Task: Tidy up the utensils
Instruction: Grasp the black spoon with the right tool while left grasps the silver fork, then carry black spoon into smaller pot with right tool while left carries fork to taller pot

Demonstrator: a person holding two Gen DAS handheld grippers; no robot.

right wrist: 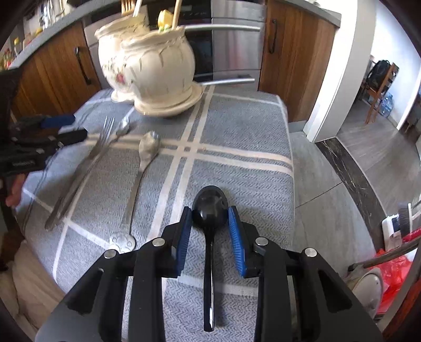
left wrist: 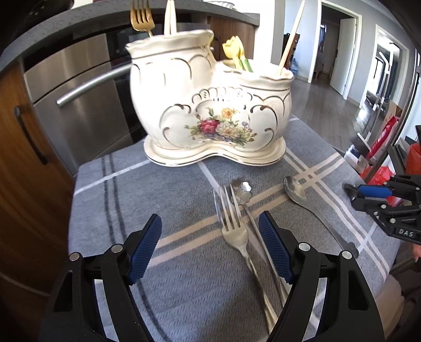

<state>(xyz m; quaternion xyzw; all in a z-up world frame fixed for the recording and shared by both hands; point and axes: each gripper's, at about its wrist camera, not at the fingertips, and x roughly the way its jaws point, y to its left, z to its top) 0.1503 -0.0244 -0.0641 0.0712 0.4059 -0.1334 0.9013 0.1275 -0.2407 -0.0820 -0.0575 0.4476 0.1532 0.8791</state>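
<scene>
**Right gripper lined up on the black spoon, left one over the fork**

So the right gripper [right wrist: 210, 231] has its blue pads [right wrist: 236, 243] spread either side of the black spoon [right wrist: 209, 210], bowl sitting right between the tips. From the right wrist view it's hard to say if the pads are actually touching the bowl or just flanking it, so no call on whether it's got a grip. The handle runs straight back under the gripper, so the spoon's long axis is basically the same as the fingers' direction. That's the bit that matters: closing there would squeeze the wide bowl, not the thin handle.

The left gripper [left wrist: 210, 247] is clearly wide open, nothing in it. The silver fork [left wrist: 232, 223] lies just ahead between the pads, tines pointing away toward the holder, handle running back under the right-side pad, with a decorated-handle utensil [left wrist: 243, 190] lying right alongside. A silver spoon [left wrist: 296, 190] is further right, nearer the right gripper.

Everything's on the grey plaid cloth [left wrist: 184, 289]. The ceramic holder [left wrist: 210, 105] sits at the far end, already holding a gold fork [left wrist: 142, 15] and chopsticks [left wrist: 290, 39]. Left hand looks nearer the holder's tall side.
</scene>
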